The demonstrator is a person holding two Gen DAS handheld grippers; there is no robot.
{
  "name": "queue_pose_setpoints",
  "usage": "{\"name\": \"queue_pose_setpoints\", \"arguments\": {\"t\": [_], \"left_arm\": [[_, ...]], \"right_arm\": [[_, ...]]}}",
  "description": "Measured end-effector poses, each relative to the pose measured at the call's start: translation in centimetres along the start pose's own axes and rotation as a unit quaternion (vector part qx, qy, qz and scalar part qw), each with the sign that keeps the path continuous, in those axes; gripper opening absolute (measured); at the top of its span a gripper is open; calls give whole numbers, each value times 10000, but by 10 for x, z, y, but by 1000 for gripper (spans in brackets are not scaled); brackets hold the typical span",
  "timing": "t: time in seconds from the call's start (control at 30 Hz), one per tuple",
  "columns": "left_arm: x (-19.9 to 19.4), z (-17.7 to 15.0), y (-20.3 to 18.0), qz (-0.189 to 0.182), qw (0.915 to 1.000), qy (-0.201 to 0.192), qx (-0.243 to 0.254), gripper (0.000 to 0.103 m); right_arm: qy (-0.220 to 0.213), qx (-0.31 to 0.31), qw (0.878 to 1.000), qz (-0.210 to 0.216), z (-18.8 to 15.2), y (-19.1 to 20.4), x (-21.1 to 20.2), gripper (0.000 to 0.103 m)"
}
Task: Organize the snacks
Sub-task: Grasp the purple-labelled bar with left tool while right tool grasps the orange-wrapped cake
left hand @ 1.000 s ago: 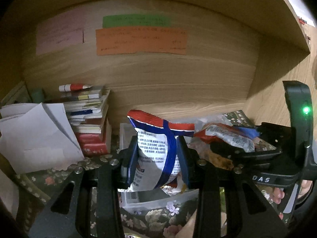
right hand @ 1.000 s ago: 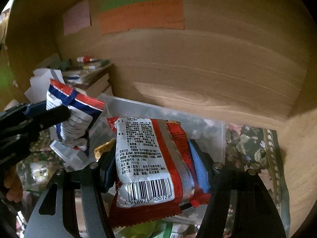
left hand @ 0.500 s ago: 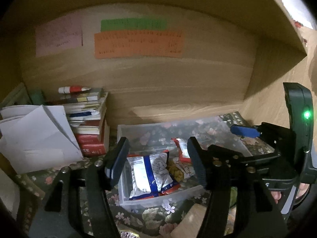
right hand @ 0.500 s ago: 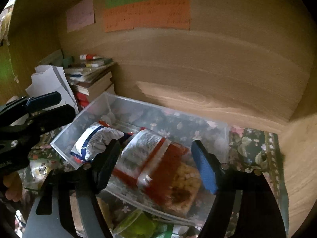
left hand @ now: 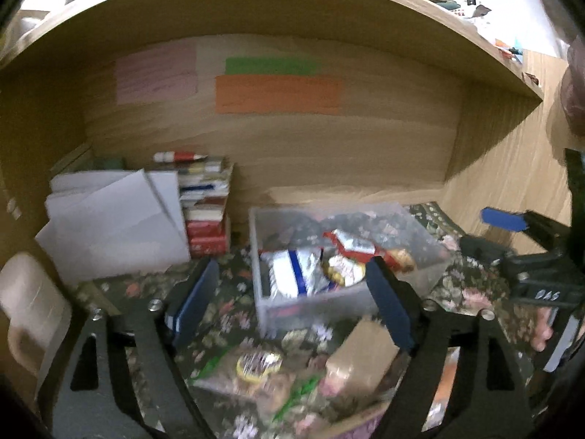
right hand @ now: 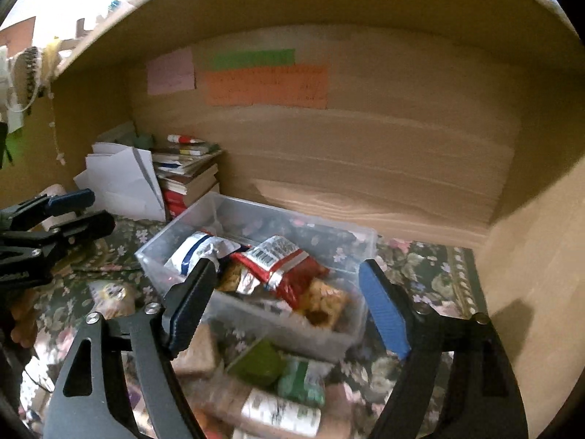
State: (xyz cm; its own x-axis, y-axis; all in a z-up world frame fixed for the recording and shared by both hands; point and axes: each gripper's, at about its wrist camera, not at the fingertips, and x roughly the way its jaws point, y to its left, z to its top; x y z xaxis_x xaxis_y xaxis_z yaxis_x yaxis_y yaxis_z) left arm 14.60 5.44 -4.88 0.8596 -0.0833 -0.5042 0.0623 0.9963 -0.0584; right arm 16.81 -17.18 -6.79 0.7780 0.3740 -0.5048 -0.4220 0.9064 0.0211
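A clear plastic bin (left hand: 310, 303) (right hand: 256, 314) stands on the floral cloth under the wooden shelf. In it lie a white and blue snack bag (left hand: 292, 274) (right hand: 199, 250), a red and silver snack bag (left hand: 353, 243) (right hand: 281, 263) and a golden snack (right hand: 323, 301). My left gripper (left hand: 296, 307) is open and empty, in front of the bin. My right gripper (right hand: 285, 303) is open and empty, also pulled back from the bin. Loose snacks lie on the cloth near the camera: a green packet (right hand: 261, 364), a brown packet (left hand: 362, 355) and a clear bag (left hand: 252, 366).
A stack of books (left hand: 206, 212) and white papers (left hand: 113, 219) stand left of the bin against the back wall. Coloured notes (left hand: 278, 93) are stuck on the wall. A wooden side panel (right hand: 530, 274) closes the right side. A white mug (left hand: 29, 314) stands at far left.
Both grippers let go of their snack bags, which dropped into the bin. Both have since opened wide and drawn back and up from the bin.
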Motion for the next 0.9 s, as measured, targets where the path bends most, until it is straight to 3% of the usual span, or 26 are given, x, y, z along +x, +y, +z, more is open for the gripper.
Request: {"name": "queue_pose_setpoints", "arguments": {"t": [0.17,0.53,0.9], "left_arm": [[-11,-29,8,69,9995,256,-144,87],[-18,-103,-2,-51,9951,970,-162,101],[5,-126,-29,-238,9902,1350,255,102]], "right_arm": [[-6,73,9999,-74,-18,-2,-18,82],[651,413,9970,26,-87,0,-29,82],[1030,555,9931,109,-122,6,-33,82]]}}
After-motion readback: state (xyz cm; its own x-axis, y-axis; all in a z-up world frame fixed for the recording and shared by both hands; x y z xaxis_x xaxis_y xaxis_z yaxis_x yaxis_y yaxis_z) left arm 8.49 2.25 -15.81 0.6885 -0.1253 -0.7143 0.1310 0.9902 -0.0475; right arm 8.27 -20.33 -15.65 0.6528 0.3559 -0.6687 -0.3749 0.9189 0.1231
